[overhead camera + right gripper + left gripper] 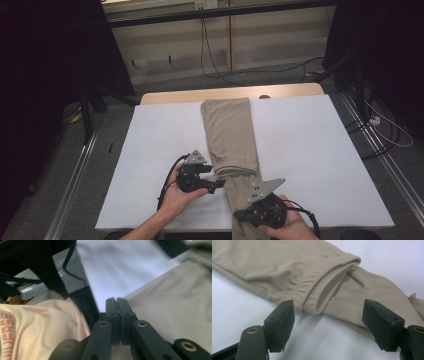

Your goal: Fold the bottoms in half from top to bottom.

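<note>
On the white table [310,150] in front of me lie the beige trousers [227,132], folded into a long narrow strip that runs from the far edge toward me and hangs over the near edge. Partway down the strip there is a folded-over hem [329,285], with another layer of cloth coming out from under it.

My left tongs [216,181] sit just beside the left edge of the trousers, at that fold, pointing in toward the cloth. Their jaws are spread wide, with nothing between them; in the left gripper view the fold lies just beyond the tips, not touched, and bare table shows between the pads.

My right tongs [239,215] are close to the near edge of the table, above the lower part of the trousers, pointing left. Their jaws are pressed tight together; in the right gripper view I see no cloth caught between the pads [116,305], only the beige fabric lying past them to one side. My light shirt [37,327] shows at the other side of that view.
</note>
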A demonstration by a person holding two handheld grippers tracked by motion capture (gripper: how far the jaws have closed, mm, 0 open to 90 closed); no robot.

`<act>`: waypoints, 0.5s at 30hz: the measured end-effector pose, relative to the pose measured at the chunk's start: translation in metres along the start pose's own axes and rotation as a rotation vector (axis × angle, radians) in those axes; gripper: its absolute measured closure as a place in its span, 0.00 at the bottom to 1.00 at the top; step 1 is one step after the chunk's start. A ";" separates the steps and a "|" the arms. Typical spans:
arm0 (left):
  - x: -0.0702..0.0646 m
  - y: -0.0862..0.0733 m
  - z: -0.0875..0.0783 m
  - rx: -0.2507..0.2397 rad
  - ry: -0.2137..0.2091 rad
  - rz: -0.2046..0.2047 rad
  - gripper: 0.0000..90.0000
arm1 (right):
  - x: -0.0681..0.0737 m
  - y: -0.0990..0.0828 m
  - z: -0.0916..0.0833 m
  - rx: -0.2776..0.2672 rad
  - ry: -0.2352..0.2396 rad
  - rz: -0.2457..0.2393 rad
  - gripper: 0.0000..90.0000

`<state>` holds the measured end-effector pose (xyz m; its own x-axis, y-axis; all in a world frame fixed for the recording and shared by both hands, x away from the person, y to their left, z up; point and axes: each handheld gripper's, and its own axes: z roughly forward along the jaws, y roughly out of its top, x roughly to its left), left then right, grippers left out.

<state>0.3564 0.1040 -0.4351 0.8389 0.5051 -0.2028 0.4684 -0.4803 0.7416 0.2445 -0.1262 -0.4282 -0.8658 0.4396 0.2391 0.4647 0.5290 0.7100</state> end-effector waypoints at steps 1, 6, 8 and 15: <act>0.000 0.000 0.000 0.001 -0.001 0.003 0.30 | 0.001 -0.001 0.006 0.014 0.021 0.003 0.95; -0.004 -0.001 0.000 0.012 -0.019 0.019 0.37 | -0.005 -0.001 0.007 0.019 0.002 0.014 0.80; -0.006 -0.001 0.002 0.016 -0.019 0.020 0.39 | -0.018 -0.001 -0.002 -0.001 -0.051 0.020 0.80; -0.027 -0.003 0.005 0.037 -0.110 0.098 0.66 | -0.074 -0.014 -0.021 0.020 -0.259 0.107 0.75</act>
<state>0.3335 0.0887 -0.4350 0.9054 0.3739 -0.2013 0.3913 -0.5508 0.7372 0.2979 -0.1809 -0.4417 -0.7364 0.6633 0.1334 0.5571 0.4824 0.6760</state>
